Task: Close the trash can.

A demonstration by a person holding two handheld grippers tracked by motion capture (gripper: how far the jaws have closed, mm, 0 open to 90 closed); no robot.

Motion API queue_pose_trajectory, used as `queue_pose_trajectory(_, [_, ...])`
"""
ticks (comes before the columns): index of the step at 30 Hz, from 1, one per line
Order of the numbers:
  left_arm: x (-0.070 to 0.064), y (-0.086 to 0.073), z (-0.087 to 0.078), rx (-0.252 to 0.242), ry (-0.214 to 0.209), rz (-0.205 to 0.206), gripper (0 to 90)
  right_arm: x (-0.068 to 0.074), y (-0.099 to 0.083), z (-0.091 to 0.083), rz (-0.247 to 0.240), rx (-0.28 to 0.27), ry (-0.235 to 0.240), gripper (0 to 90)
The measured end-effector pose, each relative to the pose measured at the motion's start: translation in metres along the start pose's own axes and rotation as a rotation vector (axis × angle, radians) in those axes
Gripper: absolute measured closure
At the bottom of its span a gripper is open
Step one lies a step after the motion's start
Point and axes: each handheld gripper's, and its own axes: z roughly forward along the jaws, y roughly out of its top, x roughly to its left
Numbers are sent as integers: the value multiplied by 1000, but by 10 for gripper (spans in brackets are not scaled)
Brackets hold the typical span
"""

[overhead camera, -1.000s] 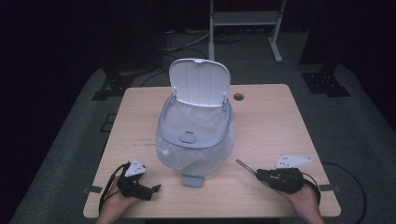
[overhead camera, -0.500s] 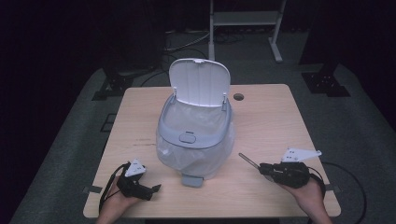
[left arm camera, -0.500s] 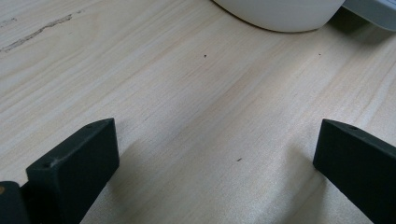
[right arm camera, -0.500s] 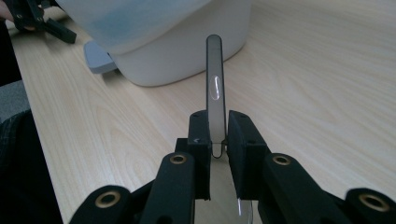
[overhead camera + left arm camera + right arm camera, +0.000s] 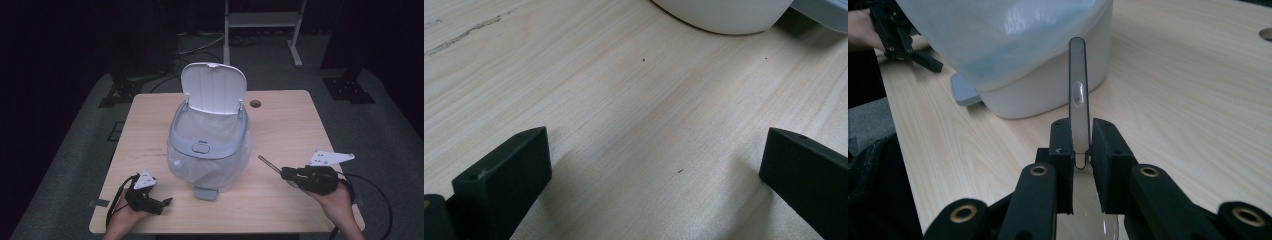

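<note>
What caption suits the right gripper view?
Right gripper clamps a clear plastic utensil handle, aimed toward the lined white bin.

Right gripper point(image 5: 1081, 145) has its jaws pinched on a clear plastic spoon handle point(image 5: 1078, 95) that sticks straight out toward the white bin point(image 5: 1048, 95). The bin's bag point(image 5: 998, 35) drapes over its side, on a wooden table point(image 5: 1198, 100). The other gripper point(image 5: 903, 42) sits far off at top left.

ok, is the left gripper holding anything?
No: in the left gripper view the left gripper has its jaws wide apart over the bare table, with nothing between them.
</note>
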Motion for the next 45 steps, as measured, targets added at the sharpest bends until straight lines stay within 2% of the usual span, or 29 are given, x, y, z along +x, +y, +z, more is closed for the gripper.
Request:
queue_pose_trajectory(25, [0, 0, 0, 0, 0, 0, 0, -1, 35, -29, -21, -97, 19, 793])
queue_pose_trajectory(45, [0, 0, 0, 0, 0, 0, 0, 10, 77, -44, -78, -182, 61, 793])
